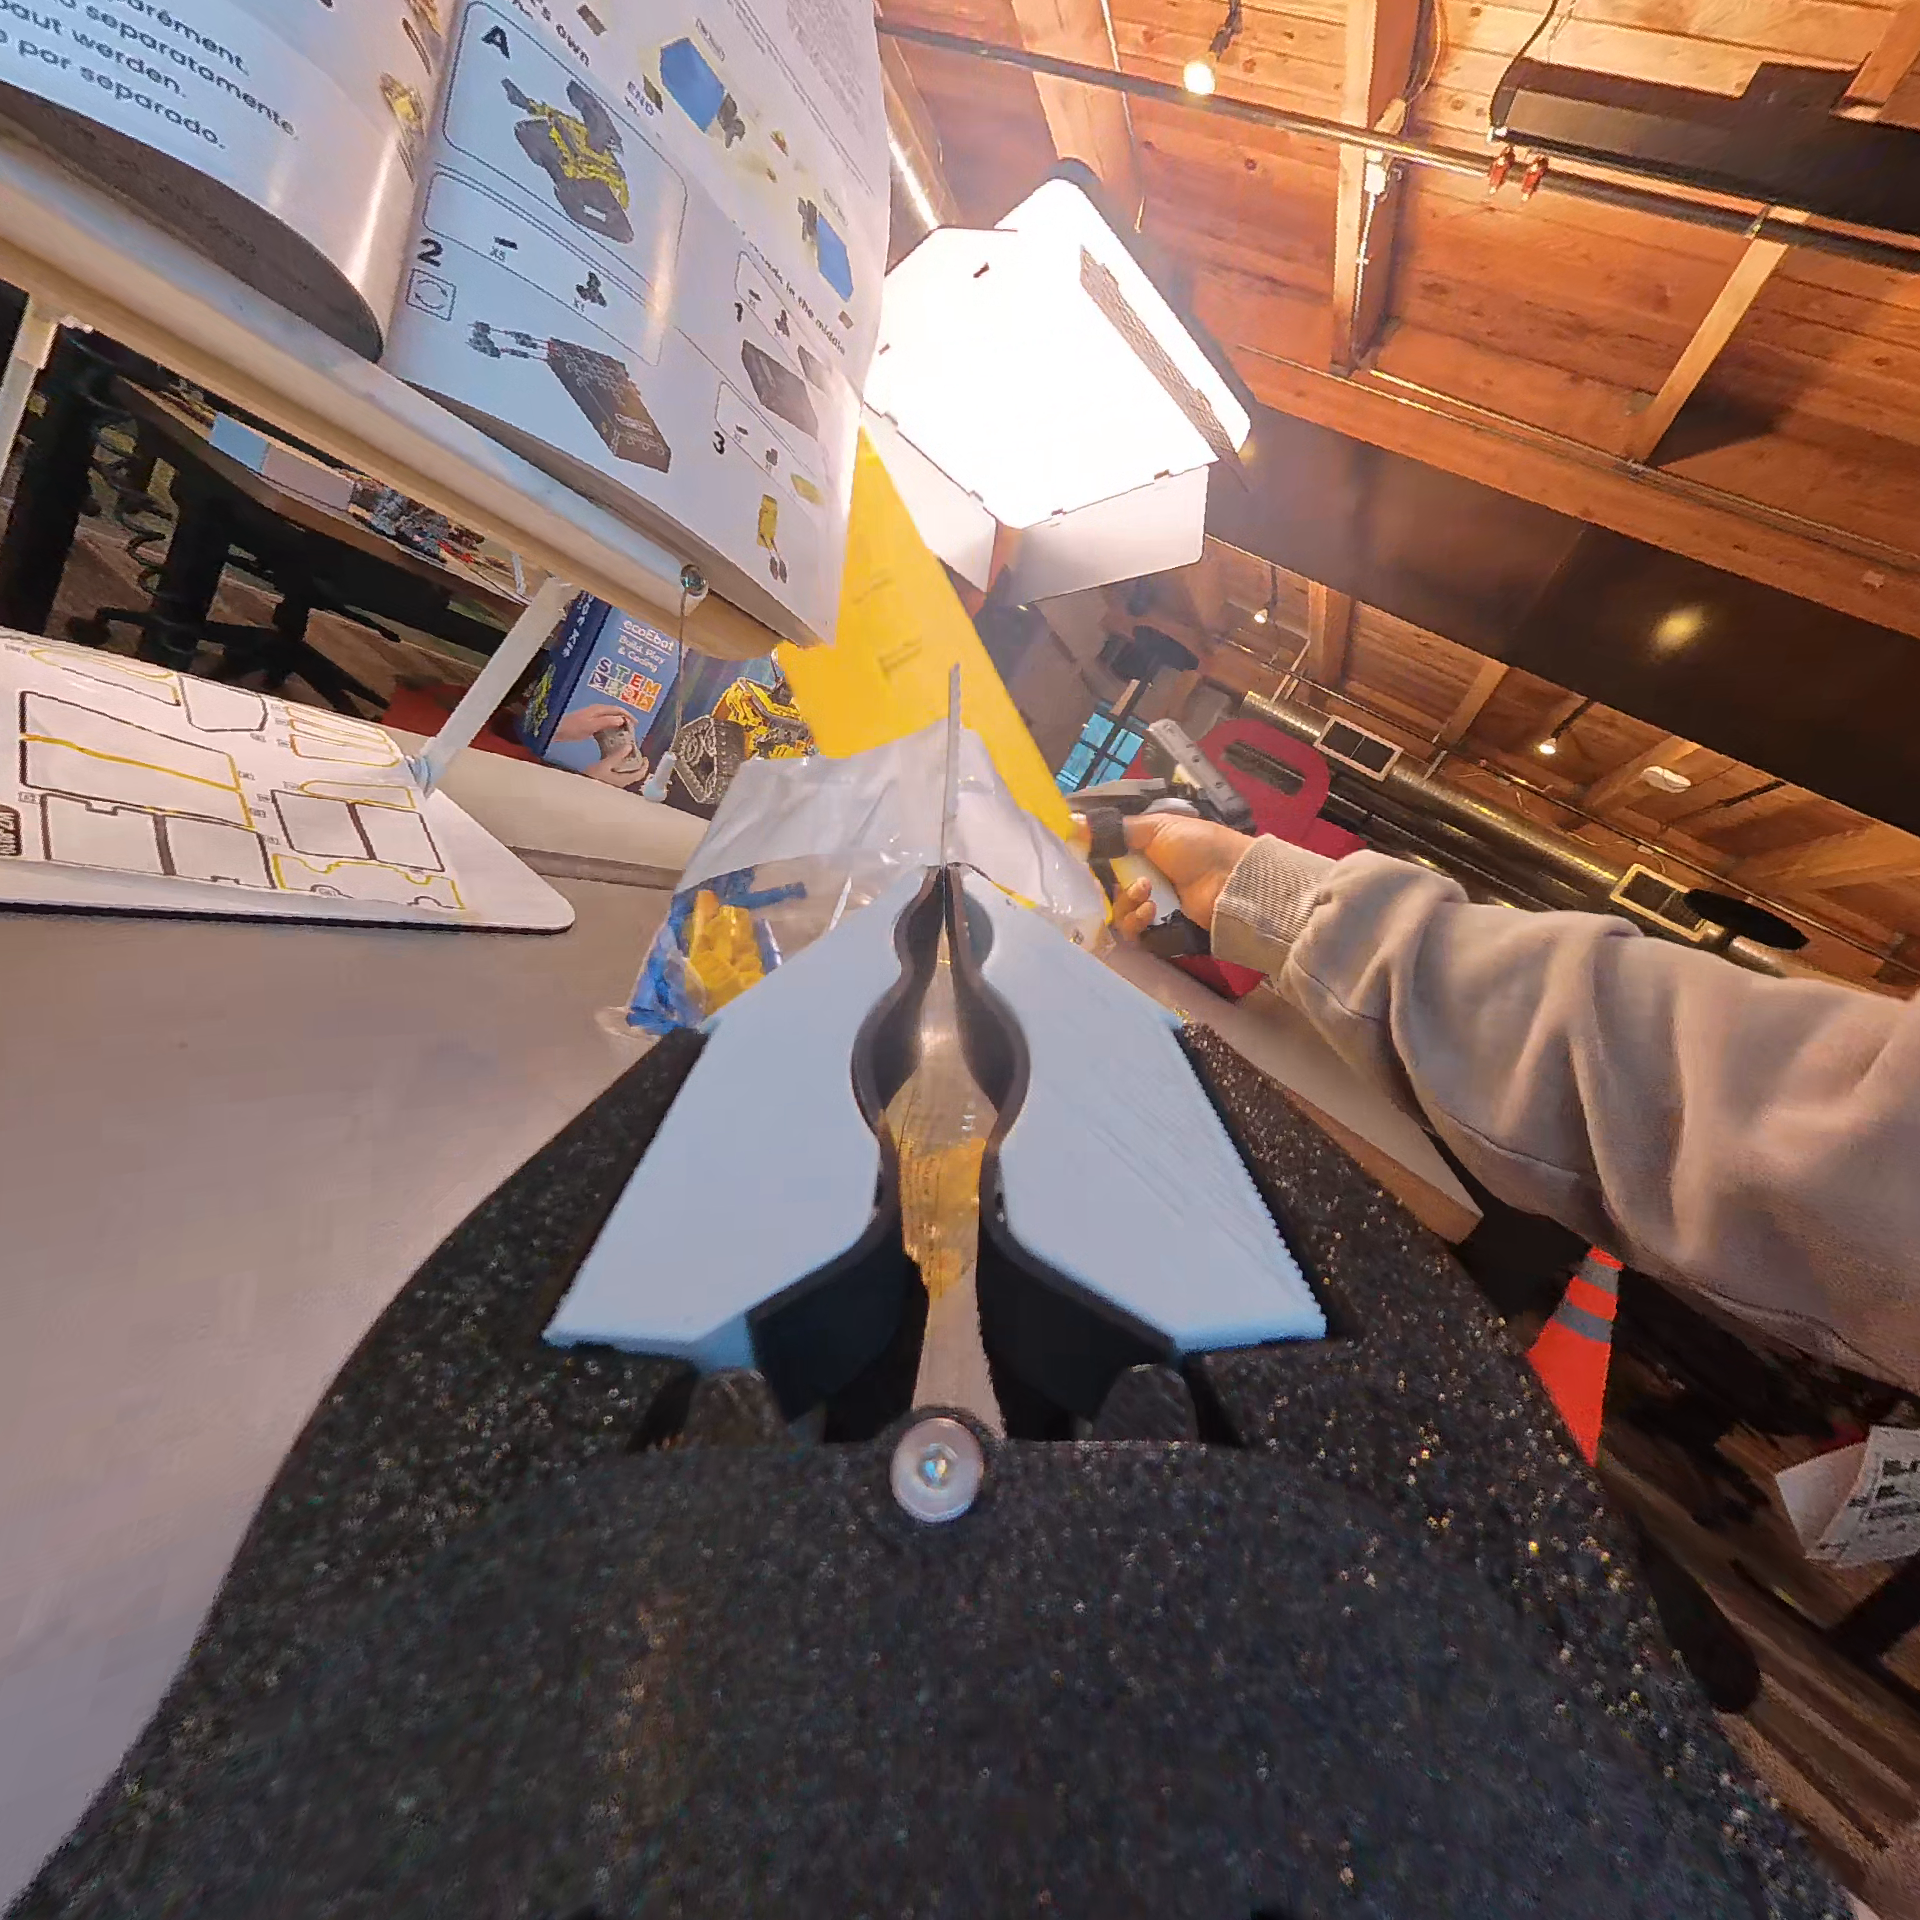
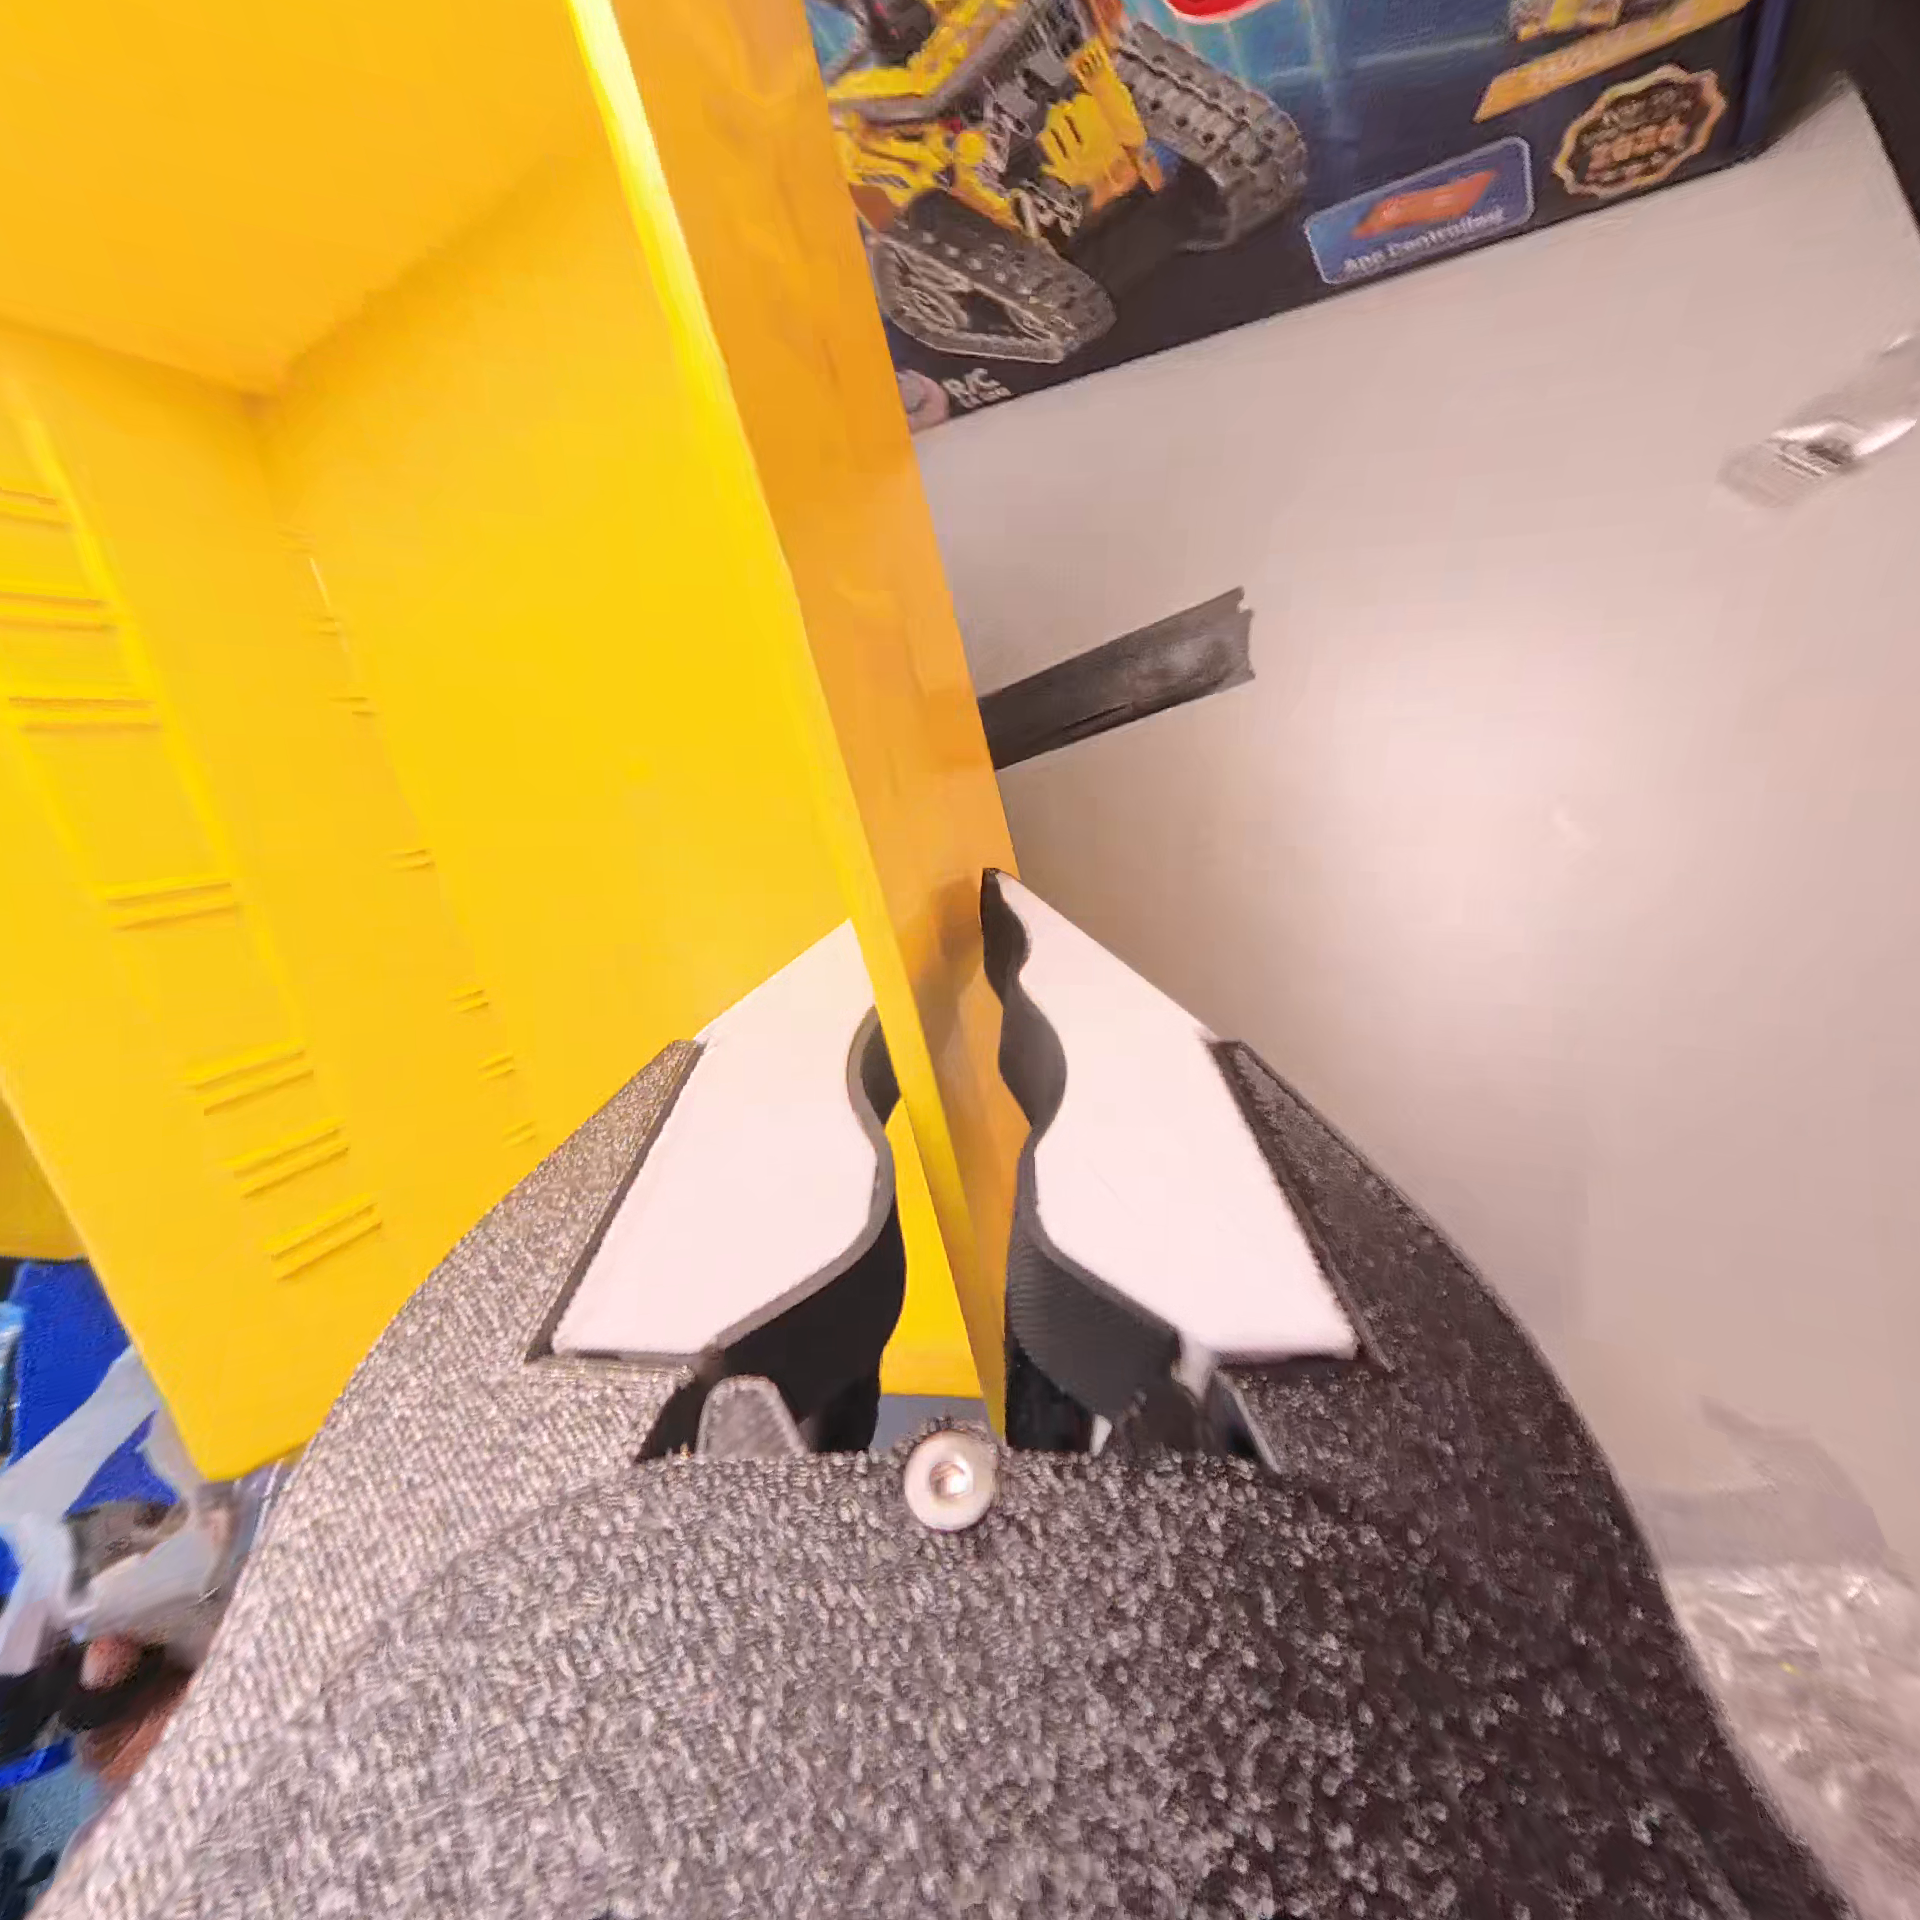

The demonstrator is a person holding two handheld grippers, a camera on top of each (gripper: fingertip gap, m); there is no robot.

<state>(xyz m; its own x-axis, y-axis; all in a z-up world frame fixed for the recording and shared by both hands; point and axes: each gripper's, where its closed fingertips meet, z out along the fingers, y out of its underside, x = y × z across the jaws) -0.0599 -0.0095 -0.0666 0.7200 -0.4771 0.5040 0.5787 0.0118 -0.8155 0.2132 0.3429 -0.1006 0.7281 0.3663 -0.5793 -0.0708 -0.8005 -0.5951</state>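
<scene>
My left gripper (image 1: pixel 943 878) is shut on the flat edge of a clear plastic bag (image 1: pixel 831 821); the edge runs back between the fingers. The bag holds yellow and blue bricks (image 1: pixel 717 945) and hangs just over the grey table (image 1: pixel 260 1143). Behind it stands a yellow box (image 1: pixel 904 644). A person's hand (image 1: pixel 1174 862) in a grey sleeve holds the right gripper at the box's far side. In the right wrist view my right gripper (image 2: pixel 940 925) is shut on a thin side wall of the yellow box (image 2: pixel 468 623), which is tilted up off the table (image 2: pixel 1455 779). The wall hides its left fingertip.
An open instruction booklet (image 1: pixel 623 260) rests on a white stand above a white mat with outlines (image 1: pixel 208 800). A toy box with a yellow tracked vehicle (image 2: pixel 1195 156) stands at the back. A black strip (image 2: pixel 1122 675) and a clear scrap (image 2: pixel 1818 447) lie on the table. A bright lamp panel (image 1: pixel 1039 364) hangs overhead.
</scene>
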